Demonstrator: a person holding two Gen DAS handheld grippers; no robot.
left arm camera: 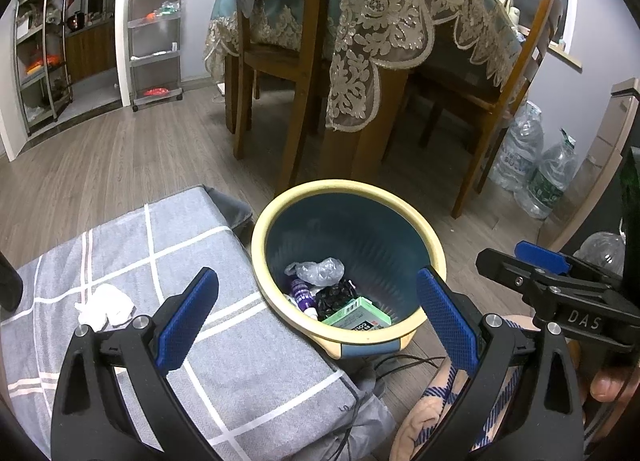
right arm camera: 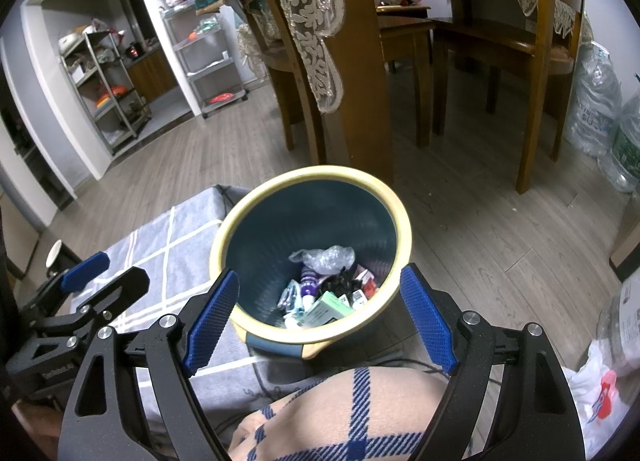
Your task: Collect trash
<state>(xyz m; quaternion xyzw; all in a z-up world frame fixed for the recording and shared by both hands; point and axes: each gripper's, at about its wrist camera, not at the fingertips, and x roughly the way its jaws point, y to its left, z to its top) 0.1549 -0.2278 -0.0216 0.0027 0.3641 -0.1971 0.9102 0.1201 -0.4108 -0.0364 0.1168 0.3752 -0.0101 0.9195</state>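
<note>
Both claws are hanging wide and carrying nothing: the left claw (left arm camera: pixel 318 317) is gaping over the near rim of the bin (left arm camera: pixel 264 245), and the right claw (right arm camera: pixel 320 319) is doing the same. The bin is standing on the floor (left arm camera: pixel 120 157), already holding a green box (left arm camera: pixel 356 315), a purple bottle (left arm camera: pixel 302 293) and a clear wrapper (left arm camera: pixel 320 271). A crumpled tissue (left arm camera: pixel 106 305) is lying on the grey checked cushion (left arm camera: pixel 224 341) at nine o'clock from the bin.
</note>
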